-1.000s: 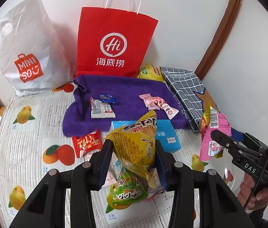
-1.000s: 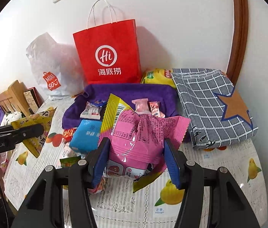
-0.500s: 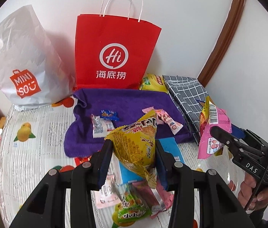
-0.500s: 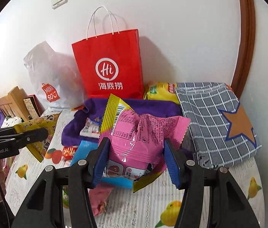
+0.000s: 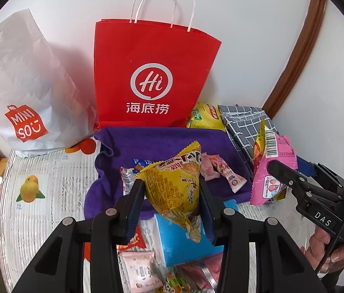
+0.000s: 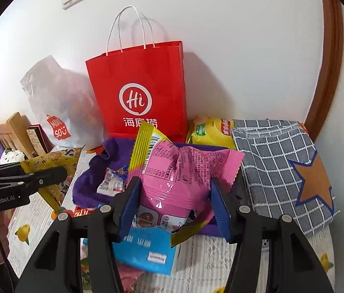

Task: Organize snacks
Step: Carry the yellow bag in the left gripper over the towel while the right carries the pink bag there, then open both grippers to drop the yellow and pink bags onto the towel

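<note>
My left gripper (image 5: 172, 210) is shut on a yellow triangular snack bag (image 5: 175, 183), held above the near edge of a purple cloth (image 5: 162, 141). My right gripper (image 6: 174, 207) is shut on a pink and yellow snack packet (image 6: 179, 171), also seen at the right of the left wrist view as the pink packet (image 5: 269, 168). Small wrapped sweets (image 5: 218, 168) lie on the cloth. A blue packet (image 6: 145, 246) and other wrappers (image 5: 140, 271) lie on the table below both grippers. A red paper bag (image 5: 152, 78) stands upright behind the cloth.
A white plastic shop bag (image 5: 25, 92) stands left of the red bag. A yellow chip bag (image 6: 211, 131) and a grey checked cloth with an orange star (image 6: 284, 166) lie at the back right. The fruit-print tablecloth (image 5: 37, 171) covers the table; a wall is close behind.
Both grippers have moved forward toward the red bag and purple cloth, each still holding its packet. The loose wrappers on the table have slid lower in view.
</note>
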### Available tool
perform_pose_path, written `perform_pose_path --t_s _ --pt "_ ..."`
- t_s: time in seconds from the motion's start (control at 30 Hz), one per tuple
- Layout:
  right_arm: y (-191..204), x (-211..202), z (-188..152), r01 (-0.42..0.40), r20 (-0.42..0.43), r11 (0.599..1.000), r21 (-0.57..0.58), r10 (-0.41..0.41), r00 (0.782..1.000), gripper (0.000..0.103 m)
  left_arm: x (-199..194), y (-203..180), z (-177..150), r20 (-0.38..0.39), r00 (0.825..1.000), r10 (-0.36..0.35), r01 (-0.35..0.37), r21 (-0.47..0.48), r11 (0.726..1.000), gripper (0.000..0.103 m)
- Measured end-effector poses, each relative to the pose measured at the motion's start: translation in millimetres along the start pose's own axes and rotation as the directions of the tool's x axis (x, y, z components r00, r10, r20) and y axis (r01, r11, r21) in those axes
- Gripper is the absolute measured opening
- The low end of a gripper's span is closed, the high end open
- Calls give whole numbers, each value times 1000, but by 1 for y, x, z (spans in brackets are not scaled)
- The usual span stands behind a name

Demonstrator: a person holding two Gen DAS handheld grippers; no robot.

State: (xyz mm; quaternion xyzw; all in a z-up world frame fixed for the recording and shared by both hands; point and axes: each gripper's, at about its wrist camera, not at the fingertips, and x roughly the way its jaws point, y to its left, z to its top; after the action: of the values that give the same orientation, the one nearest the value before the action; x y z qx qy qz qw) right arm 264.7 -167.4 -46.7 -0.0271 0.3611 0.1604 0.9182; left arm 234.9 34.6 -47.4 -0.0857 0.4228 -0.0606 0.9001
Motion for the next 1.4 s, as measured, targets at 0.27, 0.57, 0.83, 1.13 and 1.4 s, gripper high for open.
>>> perform_pose_path --t_s 0.27,0.57,0.83,1.13,1.4 --pt "8 27 14 -9 -10 1000 -27 9 1000 56 26 11 12 -19 1000 5 -6 -19 1000 41" --pt "8 51 31 -6 -14 999 -40 5 1000 56 46 23 29 -30 999 28 -29 -31 999 41" --pt "-2 70 50 1 -6 1000 -29 -1 1000 56 58 35 53 -15 998 59 -60 -40 997 41" --pt "-14 120 36 -33 -92 999 5 33 995 56 96 51 51 -75 996 56 -61 -64 996 41" --pt "-14 165 18 -60 -210 998 -3 58 976 56 129 67 40 -148 987 65 -79 -91 993 41"
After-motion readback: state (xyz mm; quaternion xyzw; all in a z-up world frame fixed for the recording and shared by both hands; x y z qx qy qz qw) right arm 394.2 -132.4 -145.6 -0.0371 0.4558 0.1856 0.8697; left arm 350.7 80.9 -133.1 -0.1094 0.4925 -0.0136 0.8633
